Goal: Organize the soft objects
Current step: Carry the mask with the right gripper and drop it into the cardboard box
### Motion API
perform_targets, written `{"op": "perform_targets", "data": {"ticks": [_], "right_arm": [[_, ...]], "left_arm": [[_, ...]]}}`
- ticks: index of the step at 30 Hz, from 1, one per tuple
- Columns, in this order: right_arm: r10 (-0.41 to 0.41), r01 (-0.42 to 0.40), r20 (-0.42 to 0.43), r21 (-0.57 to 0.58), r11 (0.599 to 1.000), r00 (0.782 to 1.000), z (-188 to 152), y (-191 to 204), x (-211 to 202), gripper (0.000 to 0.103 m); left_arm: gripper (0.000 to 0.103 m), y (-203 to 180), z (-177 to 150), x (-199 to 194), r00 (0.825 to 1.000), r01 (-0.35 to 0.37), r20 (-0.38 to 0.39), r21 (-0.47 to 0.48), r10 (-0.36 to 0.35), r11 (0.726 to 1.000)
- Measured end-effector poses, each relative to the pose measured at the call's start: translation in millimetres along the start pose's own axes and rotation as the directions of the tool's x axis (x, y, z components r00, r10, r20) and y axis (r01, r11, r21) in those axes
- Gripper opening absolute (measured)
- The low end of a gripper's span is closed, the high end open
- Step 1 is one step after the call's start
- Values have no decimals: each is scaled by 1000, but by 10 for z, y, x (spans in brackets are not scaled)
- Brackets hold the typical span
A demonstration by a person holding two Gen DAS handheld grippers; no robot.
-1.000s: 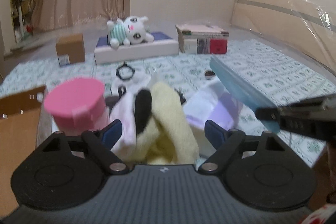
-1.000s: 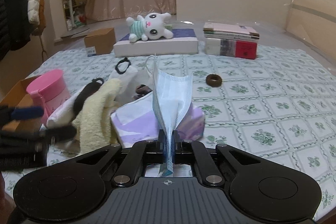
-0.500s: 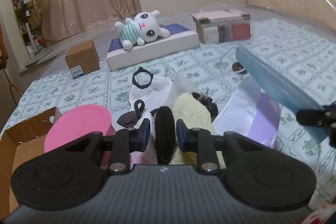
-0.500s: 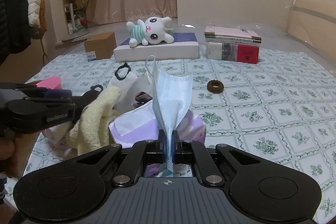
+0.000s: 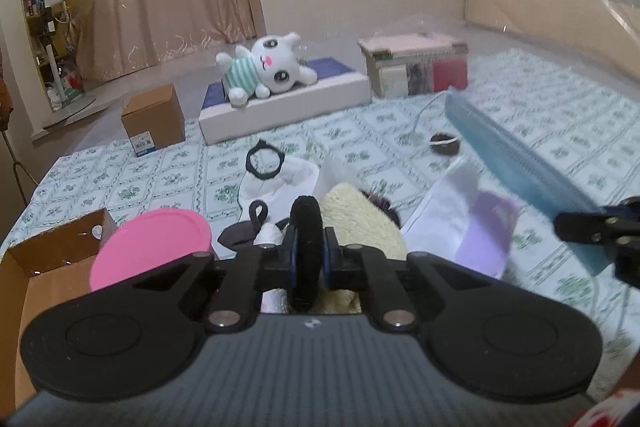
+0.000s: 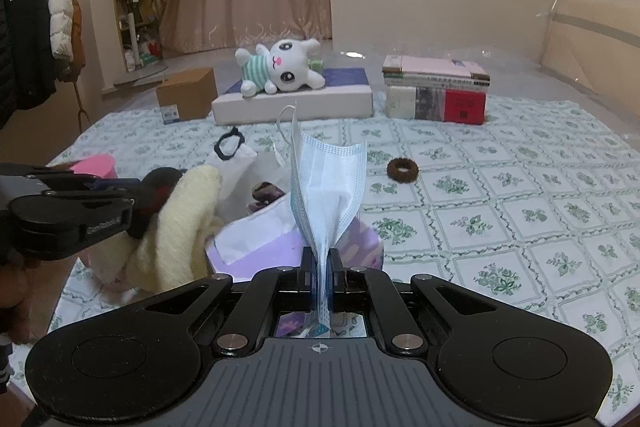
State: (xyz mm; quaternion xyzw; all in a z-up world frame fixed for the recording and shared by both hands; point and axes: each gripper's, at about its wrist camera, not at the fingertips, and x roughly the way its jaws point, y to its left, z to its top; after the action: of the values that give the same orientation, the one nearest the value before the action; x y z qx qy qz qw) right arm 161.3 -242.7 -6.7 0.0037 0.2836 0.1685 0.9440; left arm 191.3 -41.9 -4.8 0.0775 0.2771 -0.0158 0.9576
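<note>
My left gripper [image 5: 306, 255] is closing, and its pads press both sides of a thick black hair ring [image 5: 306, 223] that stands upright against a fluffy yellow cloth [image 5: 360, 223]. In the right wrist view the same left gripper [image 6: 132, 195] comes in from the left, holding the black ring [image 6: 160, 183] on the yellow cloth [image 6: 180, 227]. My right gripper [image 6: 319, 267] is shut on a folded blue face mask [image 6: 328, 187], which sticks up above a purple and white pouch [image 6: 260, 243]. The mask [image 5: 520, 163] also shows at the right of the left wrist view.
A pink lidded container [image 5: 152, 247] and an open cardboard box [image 5: 48, 259] sit at the left. A brown scrunchie [image 6: 402, 171], a thin black hair tie [image 5: 264, 163] on white cloth, a plush bunny [image 5: 268, 69] on a flat box and stacked books [image 6: 436, 95] lie farther back.
My left gripper went from wide open around the pile to clamped on the black hair ring, and has lifted slightly with it. The right gripper keeps still with the mask.
</note>
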Motion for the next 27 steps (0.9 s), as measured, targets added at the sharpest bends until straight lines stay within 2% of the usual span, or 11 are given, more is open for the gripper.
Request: {"op": "perform_targets", "data": {"ticks": [9, 16, 22, 27], "right_arm": [[8, -7, 61, -15, 1000, 998, 106, 159, -330, 5], [53, -49, 96, -47, 998, 994, 178, 438, -549, 5], [154, -143, 104, -105, 984, 983, 252, 860, -600, 5], [281, -266, 73, -174, 948, 957, 264, 1418, -499, 5]], "left_arm": [[9, 151, 125, -666, 995, 45, 90, -70, -38, 997], [9, 436, 88, -1116, 992, 49, 121, -127, -34, 991], [9, 854, -75, -1442, 992, -23, 119, -175, 45, 984], [9, 1317, -314, -1606, 985, -137, 77, -221, 157, 966]]}}
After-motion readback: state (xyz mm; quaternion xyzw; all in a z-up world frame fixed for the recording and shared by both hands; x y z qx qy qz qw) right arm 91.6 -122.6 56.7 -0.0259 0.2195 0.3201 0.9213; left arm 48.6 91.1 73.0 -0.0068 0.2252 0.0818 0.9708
